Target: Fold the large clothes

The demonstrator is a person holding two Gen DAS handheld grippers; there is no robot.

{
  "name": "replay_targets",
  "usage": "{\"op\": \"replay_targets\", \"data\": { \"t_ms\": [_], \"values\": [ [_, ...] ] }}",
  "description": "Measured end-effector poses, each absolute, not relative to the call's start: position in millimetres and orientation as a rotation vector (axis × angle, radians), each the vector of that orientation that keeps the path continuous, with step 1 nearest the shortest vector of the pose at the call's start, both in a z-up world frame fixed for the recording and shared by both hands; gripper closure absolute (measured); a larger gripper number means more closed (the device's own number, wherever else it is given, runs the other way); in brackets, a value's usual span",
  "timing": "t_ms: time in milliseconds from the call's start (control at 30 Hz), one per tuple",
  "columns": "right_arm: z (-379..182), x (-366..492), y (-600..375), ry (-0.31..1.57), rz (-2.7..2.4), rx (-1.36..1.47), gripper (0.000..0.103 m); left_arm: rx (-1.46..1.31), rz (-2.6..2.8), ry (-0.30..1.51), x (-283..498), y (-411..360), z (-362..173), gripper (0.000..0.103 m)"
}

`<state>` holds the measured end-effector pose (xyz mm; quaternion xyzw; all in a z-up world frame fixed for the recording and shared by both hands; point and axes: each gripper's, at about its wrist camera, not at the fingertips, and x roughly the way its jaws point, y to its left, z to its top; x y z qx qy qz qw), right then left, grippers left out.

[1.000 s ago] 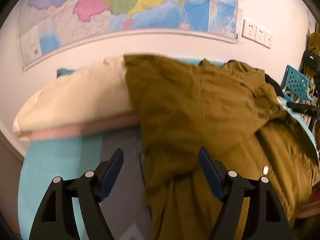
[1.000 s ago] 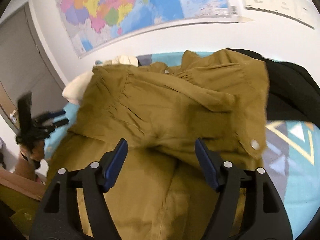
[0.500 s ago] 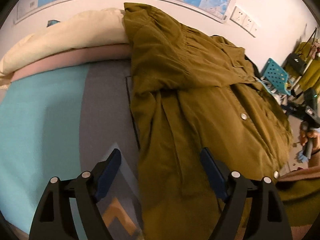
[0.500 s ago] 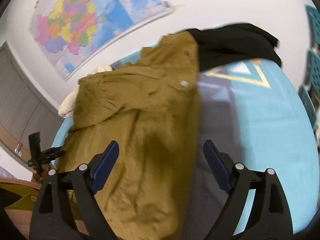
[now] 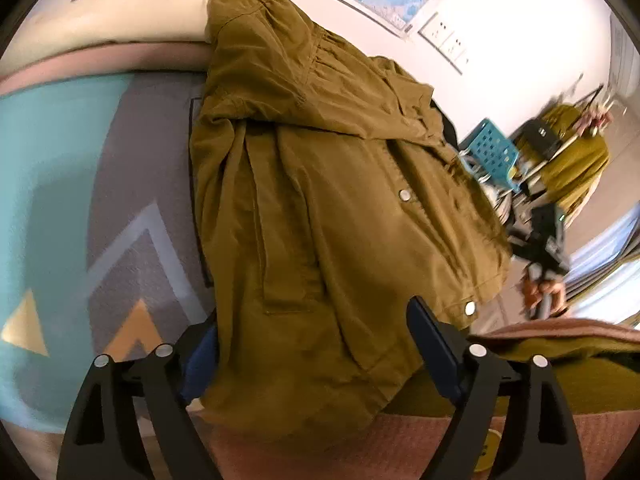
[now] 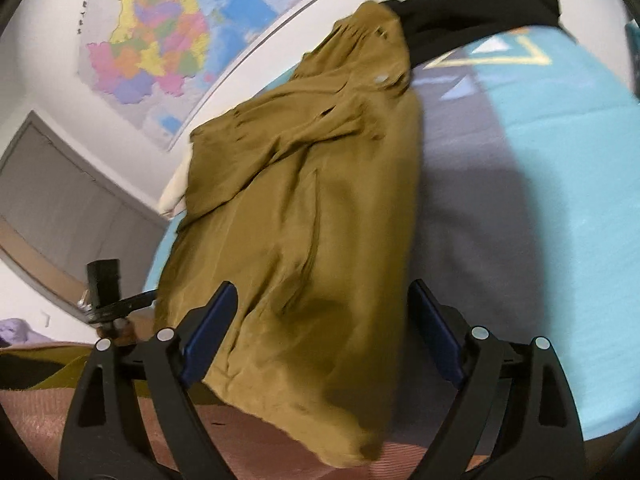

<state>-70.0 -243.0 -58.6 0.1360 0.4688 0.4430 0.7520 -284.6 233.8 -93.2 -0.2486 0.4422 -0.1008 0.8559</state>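
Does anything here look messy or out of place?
Yes: the olive jacket lies rumpled, its hem hanging over the edge of the bed. Both tongs, left and right, are open, gripping nothing.

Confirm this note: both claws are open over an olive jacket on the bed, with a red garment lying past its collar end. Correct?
Not quite. The garment past the collar end is black, not red, as the right wrist view shows. The rest holds: left claw and right claw are open over the olive jacket on the bed.
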Motion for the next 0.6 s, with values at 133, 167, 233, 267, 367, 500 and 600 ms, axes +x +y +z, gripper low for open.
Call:
{"op": "replay_targets", "data": {
  "t_ms": [133,167,233,267,367,500,600],
  "values": [
    [-58,-78,-237,1.023,1.04,0.306,0.016,-0.538,-0.258,0.917,-288,232,-94,0.016],
    [-58,-80,-235,1.019,1.055,0.304,0.016,-0.523,-0.258,0.918,-286,231,-93,0.016],
    [-58,-83,-230,1.016,1.064,0.281,0.02,-0.51,-0.244,0.925,-284,229,-92,0.017],
    [-58,-84,-226,1.026,1.084,0.282,0.025,-0.492,-0.212,0.926,-281,227,-92,0.024],
    [-62,-82,-221,1.045,1.089,0.291,0.05,-0.431,-0.097,0.953,-275,227,-91,0.07],
    [-57,-82,-227,1.025,1.122,0.384,0.09,-0.482,-0.058,0.975,-270,235,-89,0.095],
    [-31,-92,-233,0.942,1.183,0.41,0.092,-0.443,-0.052,0.904,-275,238,-64,0.096]
  ]
}}
